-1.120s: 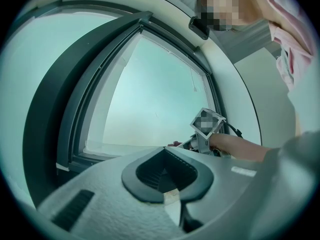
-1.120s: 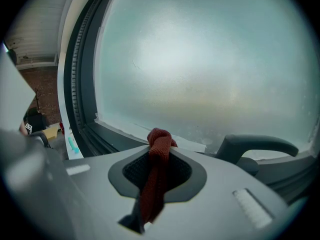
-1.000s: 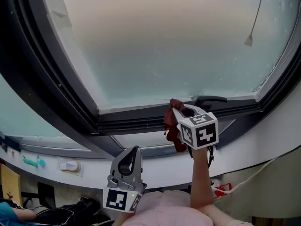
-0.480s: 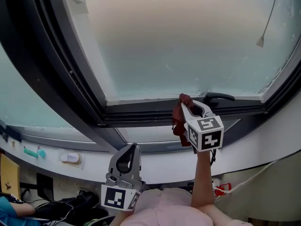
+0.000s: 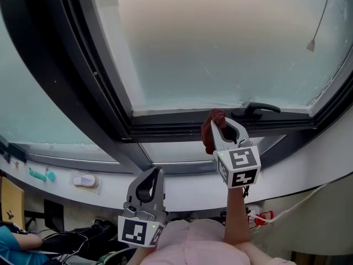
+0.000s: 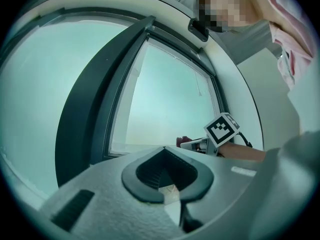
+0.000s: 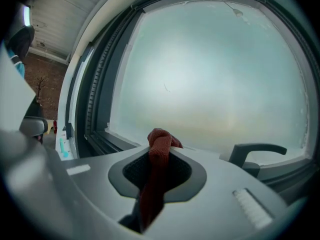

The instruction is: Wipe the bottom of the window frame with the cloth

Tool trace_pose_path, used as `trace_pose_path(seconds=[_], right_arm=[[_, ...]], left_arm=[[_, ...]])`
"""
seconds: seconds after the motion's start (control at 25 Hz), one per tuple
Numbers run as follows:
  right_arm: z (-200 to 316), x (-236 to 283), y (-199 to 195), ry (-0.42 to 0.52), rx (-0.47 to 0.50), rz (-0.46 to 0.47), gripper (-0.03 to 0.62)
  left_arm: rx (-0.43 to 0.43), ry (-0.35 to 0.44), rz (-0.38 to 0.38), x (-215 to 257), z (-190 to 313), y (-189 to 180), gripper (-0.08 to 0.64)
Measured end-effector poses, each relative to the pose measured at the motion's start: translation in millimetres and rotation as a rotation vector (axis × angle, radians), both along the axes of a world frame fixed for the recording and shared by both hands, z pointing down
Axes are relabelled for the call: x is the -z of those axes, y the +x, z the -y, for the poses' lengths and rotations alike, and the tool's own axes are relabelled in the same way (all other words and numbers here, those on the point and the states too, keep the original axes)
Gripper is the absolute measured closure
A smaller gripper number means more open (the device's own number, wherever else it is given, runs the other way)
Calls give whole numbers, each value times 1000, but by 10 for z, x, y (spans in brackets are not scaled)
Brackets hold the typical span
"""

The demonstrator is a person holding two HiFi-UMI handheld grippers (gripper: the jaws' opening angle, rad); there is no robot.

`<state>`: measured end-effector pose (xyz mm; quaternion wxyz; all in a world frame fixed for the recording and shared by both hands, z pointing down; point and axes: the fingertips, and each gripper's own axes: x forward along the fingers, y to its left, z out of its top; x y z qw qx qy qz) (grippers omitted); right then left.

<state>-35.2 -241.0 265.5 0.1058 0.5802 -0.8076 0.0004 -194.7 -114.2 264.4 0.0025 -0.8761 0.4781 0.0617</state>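
Observation:
The dark red cloth (image 5: 210, 130) is bunched in my right gripper (image 5: 219, 123), which is shut on it. Its top touches the dark bottom rail of the window frame (image 5: 171, 127), just left of the black window handle (image 5: 260, 109). In the right gripper view the cloth (image 7: 159, 146) sticks up between the jaws of the right gripper (image 7: 162, 156), in front of the frosted pane, with the handle (image 7: 256, 152) to the right. My left gripper (image 5: 151, 176) hangs low near my body, shut and holding nothing. The left gripper (image 6: 167, 163) looks towards the right gripper's marker cube (image 6: 223, 129) and the cloth (image 6: 184, 140).
A thick dark upright (image 5: 66, 70) divides the panes at the left. A pull cord with a tassel (image 5: 311, 45) hangs at the upper right. On the white sill at the left lie a teal item (image 5: 42, 175) and a white one (image 5: 84, 180). A white cable (image 5: 298, 203) trails at lower right.
The right gripper has tipped up, bringing the cloth closer against the bottom rail, with less cloth hanging below. The head view has shifted a little. The left gripper has stayed low.

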Motion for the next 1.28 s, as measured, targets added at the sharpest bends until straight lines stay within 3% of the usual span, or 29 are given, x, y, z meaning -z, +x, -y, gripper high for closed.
trace_pose_path(seconds=[0.36,0.88,1.04,1.28], right_arm=[[-106,111,-880,35,133,-21,537],[-122,-28,-2208,1,323,-29,537],[-73,-153,-2423,-25,341,-49,537],[88,-347,-2431,-81,291,-77,537]], left_arm=[[58,15,5,22,-133,-428,560],[143,37,9,45,-292,-1121,560],[148,39,8,42,-310,-1211,560],[153,36,3,24,-313,-1288,560]])
